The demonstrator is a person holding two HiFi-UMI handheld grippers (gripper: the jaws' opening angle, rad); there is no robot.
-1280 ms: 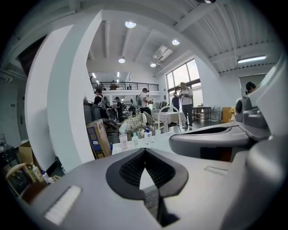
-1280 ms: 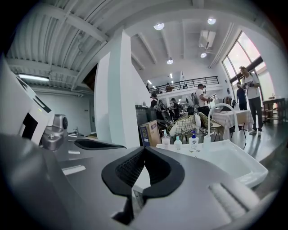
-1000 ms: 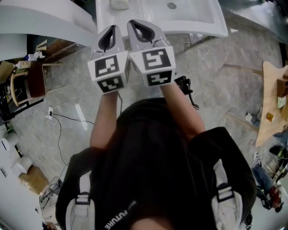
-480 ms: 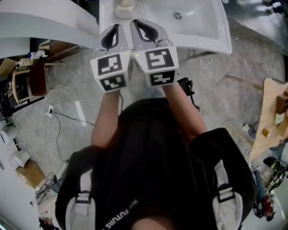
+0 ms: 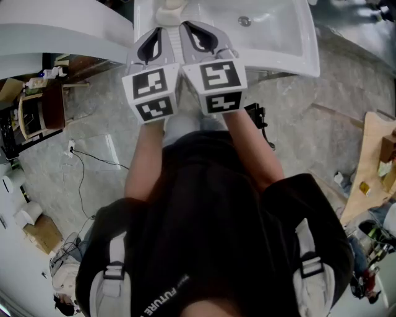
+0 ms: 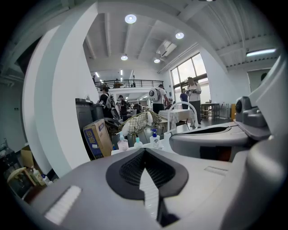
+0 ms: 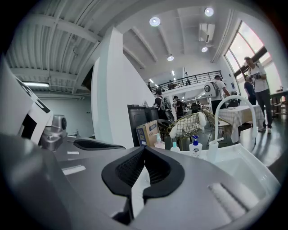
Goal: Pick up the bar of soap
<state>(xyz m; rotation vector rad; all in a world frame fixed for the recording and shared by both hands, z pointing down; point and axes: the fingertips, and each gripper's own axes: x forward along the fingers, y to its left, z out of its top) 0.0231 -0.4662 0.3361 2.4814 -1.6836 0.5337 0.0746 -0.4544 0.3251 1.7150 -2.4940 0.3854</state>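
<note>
A cream bar of soap [image 5: 168, 13] lies on the left rim of the white sink [image 5: 278, 43], at the top of the head view. My two grippers are held side by side over the sink's front edge, pointing at it. The left gripper [image 5: 159, 30] has its tips just short of the soap. The right gripper [image 5: 186, 26] is beside it, a little to the soap's right. Both are shut, tips touching, with nothing between them [image 6: 145, 150] [image 7: 145, 147]. The soap does not show in either gripper view.
The sink has a drain [image 5: 245, 21] and a curved tap [image 7: 234, 114], with pump bottles [image 7: 194, 146] behind its rim. A white curved wall [image 5: 55, 31] stands at the left. A cable [image 5: 80, 167] trails on the floor, and a wooden table [image 5: 377, 155] is at the right.
Both grippers have edged forward toward the sink, and the soap now sits right at the left gripper's tips. The jaws stayed shut.
</note>
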